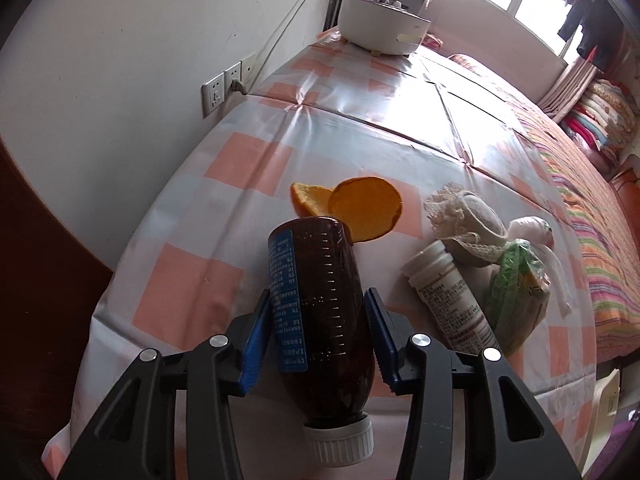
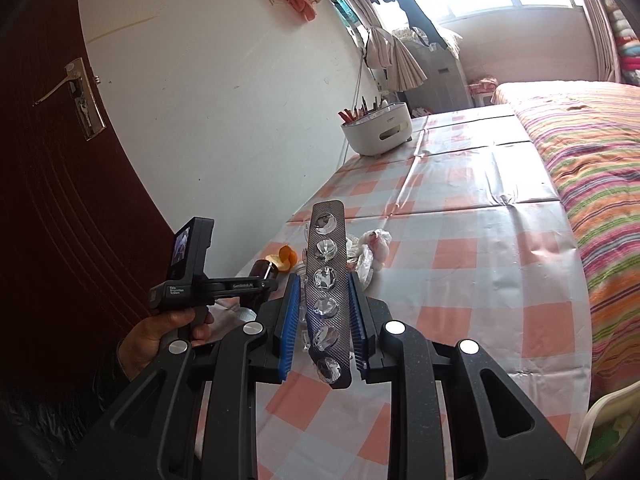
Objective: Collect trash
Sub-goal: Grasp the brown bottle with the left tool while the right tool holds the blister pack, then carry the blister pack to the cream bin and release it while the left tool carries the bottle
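My left claw [image 1: 318,336] pinches a brown plastic bottle [image 1: 320,320]; my right claw [image 2: 323,320] pinches an emptied foil blister strip [image 2: 328,288] above the checked worktop [image 2: 460,280].

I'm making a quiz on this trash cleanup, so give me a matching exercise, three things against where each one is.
Things:
1. brown plastic bottle with white cap
2. silver empty blister pack
3. orange peel pieces

Places:
A. lying on the checked tablecloth
B. between the left gripper's blue pads
C. clamped in the right gripper

Pairs: 1-B, 2-C, 3-A
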Available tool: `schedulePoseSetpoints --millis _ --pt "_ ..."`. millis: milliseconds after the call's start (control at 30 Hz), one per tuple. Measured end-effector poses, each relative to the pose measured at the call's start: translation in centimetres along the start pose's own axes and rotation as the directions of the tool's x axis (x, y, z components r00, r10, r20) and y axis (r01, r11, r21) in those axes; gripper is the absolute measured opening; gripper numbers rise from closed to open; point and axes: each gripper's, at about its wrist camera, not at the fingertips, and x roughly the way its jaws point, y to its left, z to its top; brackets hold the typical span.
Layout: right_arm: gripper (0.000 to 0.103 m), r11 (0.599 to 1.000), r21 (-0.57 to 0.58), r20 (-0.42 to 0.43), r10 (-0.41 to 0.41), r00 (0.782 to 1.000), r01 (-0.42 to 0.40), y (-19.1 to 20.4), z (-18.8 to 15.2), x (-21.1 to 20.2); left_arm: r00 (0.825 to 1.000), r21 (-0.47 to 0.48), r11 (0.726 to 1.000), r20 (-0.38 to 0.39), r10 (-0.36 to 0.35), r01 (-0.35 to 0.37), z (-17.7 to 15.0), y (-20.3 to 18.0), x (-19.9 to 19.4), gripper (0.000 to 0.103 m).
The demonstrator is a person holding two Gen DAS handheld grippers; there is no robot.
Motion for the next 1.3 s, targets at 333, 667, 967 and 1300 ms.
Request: schedulePoseSetpoints --millis 333,667,967,1300 --pt "0.022 0.995 0.047 0.057 -0.090 0.994 0.087 -3.5 -0.8 -3.9 0.996 0.098 0.992 0.035 -0.084 0.080 -2.2 -4.7 -2.0 0.043" --pt "0.022 0.964 0.143 0.121 -0.242 0.963 0.224 -9.3 -3.2 -10.4 0.982 0.232 0.962 0.081 -0.169 0.147 -4.3 -10.5 -4.0 0.042" --pt "0.022 0.910 0.212 0.170 -0.394 0.903 0.357 -12.1 -5.1 -15.5 0.965 0.263 0.944 0.116 -0.235 0.199 -5.4 -12.5 -5.1 0.042" --pt "0.023 0.815 0.285 0.131 -0.554 0.822 0.504 -15.1 -8.0 -18.2 0.948 0.322 0.914 0.117 -0.296 0.246 -6.7 -14.3 -6.7 0.042"
